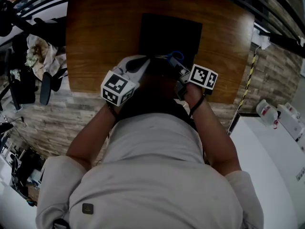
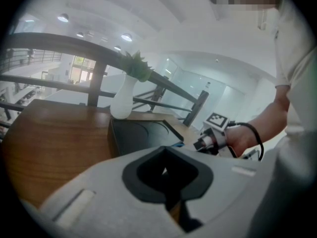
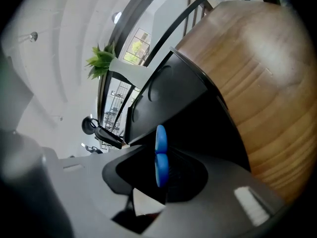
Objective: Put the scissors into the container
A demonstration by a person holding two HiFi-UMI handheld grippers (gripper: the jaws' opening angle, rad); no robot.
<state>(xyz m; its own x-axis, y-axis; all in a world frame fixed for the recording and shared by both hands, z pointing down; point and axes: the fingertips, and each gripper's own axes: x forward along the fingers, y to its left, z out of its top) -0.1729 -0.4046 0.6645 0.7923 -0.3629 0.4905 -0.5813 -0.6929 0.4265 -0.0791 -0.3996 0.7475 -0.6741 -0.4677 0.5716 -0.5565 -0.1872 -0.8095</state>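
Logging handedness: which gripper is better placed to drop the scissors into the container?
Right: the right gripper has the scissors between its opening jaws, at the container; the left gripper holds nothing.

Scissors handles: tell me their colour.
The scissors handles are blue, clearest in the right gripper view.
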